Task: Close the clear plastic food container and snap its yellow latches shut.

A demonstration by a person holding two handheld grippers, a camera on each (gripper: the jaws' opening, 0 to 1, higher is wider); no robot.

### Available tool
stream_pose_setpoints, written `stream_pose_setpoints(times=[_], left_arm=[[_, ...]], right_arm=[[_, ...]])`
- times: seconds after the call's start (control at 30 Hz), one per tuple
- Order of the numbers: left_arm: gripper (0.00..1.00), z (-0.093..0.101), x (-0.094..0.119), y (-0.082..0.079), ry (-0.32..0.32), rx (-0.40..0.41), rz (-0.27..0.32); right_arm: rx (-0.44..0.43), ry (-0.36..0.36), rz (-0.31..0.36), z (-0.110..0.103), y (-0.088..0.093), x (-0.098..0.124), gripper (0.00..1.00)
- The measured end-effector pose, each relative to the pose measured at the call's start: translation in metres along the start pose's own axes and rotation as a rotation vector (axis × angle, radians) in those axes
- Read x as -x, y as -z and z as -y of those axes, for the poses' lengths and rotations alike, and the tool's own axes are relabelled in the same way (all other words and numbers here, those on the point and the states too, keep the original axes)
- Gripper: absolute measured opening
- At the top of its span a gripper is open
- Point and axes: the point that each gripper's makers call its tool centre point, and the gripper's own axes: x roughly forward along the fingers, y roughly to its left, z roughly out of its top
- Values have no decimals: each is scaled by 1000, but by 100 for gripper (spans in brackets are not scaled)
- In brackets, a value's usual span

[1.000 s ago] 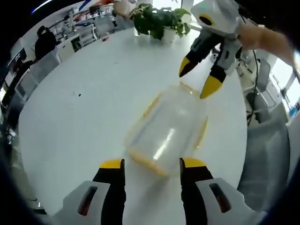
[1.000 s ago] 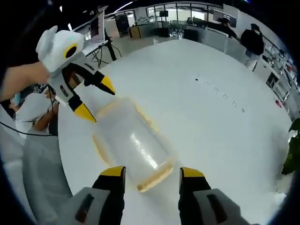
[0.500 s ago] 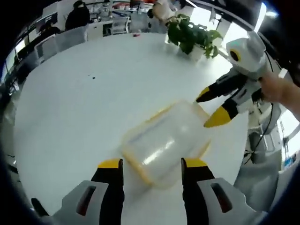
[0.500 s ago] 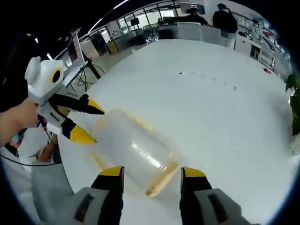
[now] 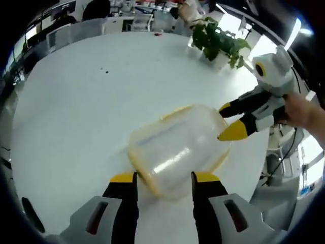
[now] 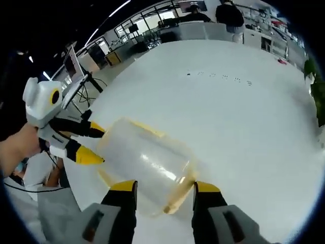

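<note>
Clear plastic container (image 5: 175,150) lies lengthwise between my two grippers, left (image 5: 163,179) and right (image 6: 161,187), both spread apart.

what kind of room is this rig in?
Likely an open-plan office or lab. The clear container sits on a big white table, with a potted plant at its edge, desks and chairs behind, and a person standing there.

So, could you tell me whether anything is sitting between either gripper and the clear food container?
Nothing visible does. The container lies on bare white table, with the left gripper at one short end and the right gripper at the other, both open.
</note>
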Motion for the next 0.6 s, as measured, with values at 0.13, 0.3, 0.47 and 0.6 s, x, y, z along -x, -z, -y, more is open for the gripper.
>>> stream_pose_setpoints(times=[0.13,0.3,0.47,0.6], left_arm=[[38,2,0,0,-5,-12,-6],[35,4,0,-1,-14,25,-7],[36,3,-3,-1,-17,19,-19],[36,2,-3,-1,-10,7,-22]], right_arm=[[3,-7,-8,-2,0,-1,39],[-33,-2,-61,0,8,-4,37],[-46,-6,-62,0,5,-4,38],[-49,-7,-42,0,3,-4,39]])
